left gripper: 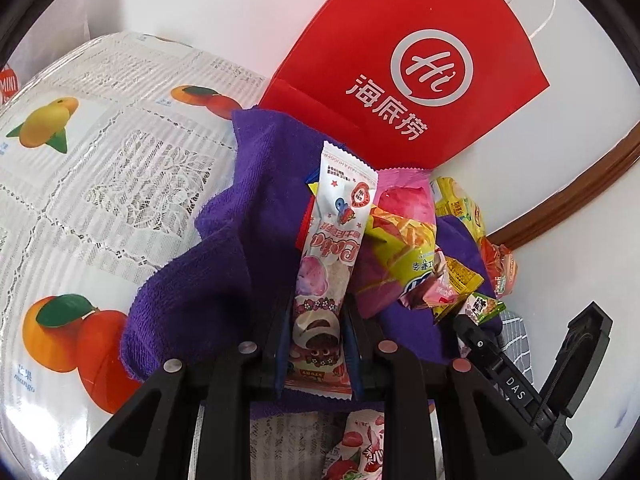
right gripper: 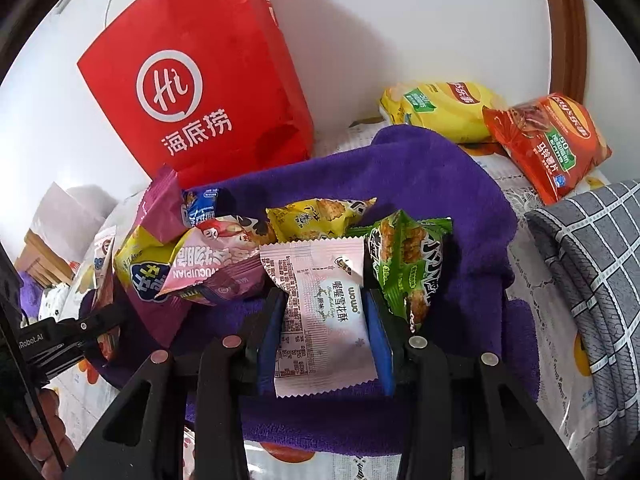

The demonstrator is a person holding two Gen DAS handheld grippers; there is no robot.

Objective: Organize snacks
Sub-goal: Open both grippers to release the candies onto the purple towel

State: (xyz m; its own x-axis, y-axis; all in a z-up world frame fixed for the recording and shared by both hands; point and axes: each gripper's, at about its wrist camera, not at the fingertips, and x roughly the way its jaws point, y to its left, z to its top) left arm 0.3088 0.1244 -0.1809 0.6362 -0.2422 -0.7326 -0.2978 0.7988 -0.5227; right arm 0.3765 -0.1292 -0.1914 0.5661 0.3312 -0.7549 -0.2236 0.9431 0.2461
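Note:
My left gripper (left gripper: pixel 316 340) is shut on a long white-and-pink strawberry snack stick (left gripper: pixel 328 248), held upright above the purple towel (left gripper: pixel 224 248). My right gripper (right gripper: pixel 326 320) is shut on a flat pale-pink snowflake-crisp packet (right gripper: pixel 320 320) over the same towel (right gripper: pixel 420 176). A pile of small snack packets lies on the towel: a pink-and-yellow chip bag (left gripper: pixel 400 240), a green packet (right gripper: pixel 404 256), a yellow packet (right gripper: pixel 316 216) and a pink packet (right gripper: pixel 216 268). The red paper bag (right gripper: pixel 192 80) stands behind the pile; it also shows in the left wrist view (left gripper: pixel 408 60).
A yellow chip bag (right gripper: pixel 444 108) and an orange chip bag (right gripper: pixel 552 140) lie at the back right by the wall. A grey checked cushion (right gripper: pixel 592 272) sits at the right. The fruit-print lace tablecloth (left gripper: pixel 100 184) spreads to the left. Another pink packet (left gripper: pixel 360 448) lies below my left gripper.

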